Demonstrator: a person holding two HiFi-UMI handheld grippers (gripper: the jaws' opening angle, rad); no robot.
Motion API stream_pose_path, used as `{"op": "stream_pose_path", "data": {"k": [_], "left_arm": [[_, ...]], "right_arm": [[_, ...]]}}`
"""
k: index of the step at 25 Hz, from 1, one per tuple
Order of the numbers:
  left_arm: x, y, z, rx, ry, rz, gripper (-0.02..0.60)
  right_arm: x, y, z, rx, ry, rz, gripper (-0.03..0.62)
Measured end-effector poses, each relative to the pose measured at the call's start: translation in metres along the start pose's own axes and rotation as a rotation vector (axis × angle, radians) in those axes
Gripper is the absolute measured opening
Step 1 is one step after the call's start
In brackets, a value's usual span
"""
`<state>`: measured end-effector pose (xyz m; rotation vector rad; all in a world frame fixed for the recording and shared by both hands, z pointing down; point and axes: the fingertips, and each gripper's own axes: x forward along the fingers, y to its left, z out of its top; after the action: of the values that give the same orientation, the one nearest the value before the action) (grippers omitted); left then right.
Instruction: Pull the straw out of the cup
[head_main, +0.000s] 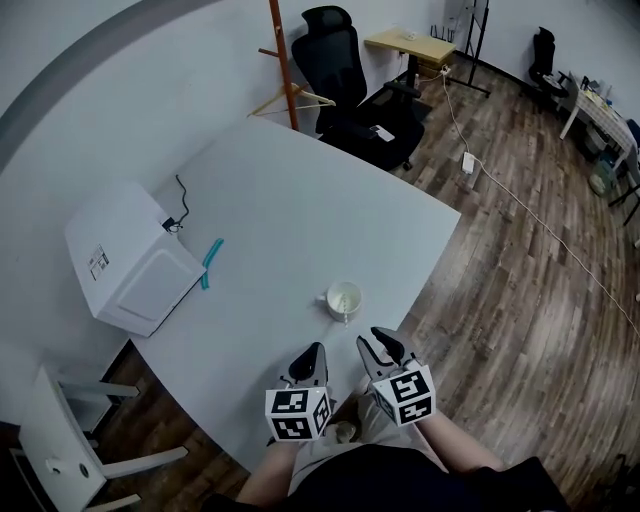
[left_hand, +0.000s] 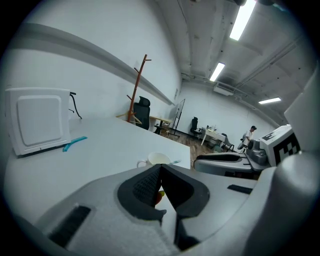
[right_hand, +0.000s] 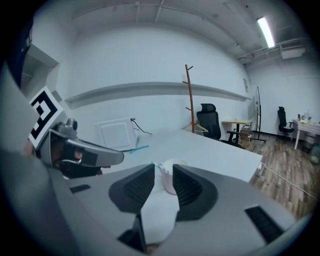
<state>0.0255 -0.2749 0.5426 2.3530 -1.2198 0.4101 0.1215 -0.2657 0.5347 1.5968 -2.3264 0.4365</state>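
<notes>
At the table's (head_main: 300, 200) six o'clock edge, head view: the left gripper (head_main: 312, 352) is hovering at seven o'clock of the white cup (head_main: 343, 299) and the right gripper (head_main: 383, 345) at five o'clock, both near it but not touching.

Left gripper view: its jaws are pressing together at the tips, with the cup standing beyond them.

Right gripper view: its jaws are standing apart, framing the cup. The straw (right_hand: 158, 167) is sitting in the cup, leaning toward ten o'clock.

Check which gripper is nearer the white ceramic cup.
Right, narrowly. Right gripper sits just short of the white ceramic cup, open jaws facing it; left gripper, shut, slightly farther back.
</notes>
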Motion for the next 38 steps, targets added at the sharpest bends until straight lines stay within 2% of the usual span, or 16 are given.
{"op": "stream_pose_path", "data": {"k": [6,23,38], "left_arm": [[0.005,0.016,-0.007,-0.060,0.002,0.072,0.013],[0.008,0.053,-0.010,-0.137,-0.040,0.239,0.014],[-0.005,0.065,-0.012,-0.168,-0.055,0.307,0.014]], "right_arm": [[0.026,-0.001,-0.011,-0.049,0.051,0.062,0.107],[0.086,0.005,-0.031,-0.163,0.140,0.191,0.107],[0.096,-0.009,-0.018,-0.225,0.115,0.118,0.048]]}}
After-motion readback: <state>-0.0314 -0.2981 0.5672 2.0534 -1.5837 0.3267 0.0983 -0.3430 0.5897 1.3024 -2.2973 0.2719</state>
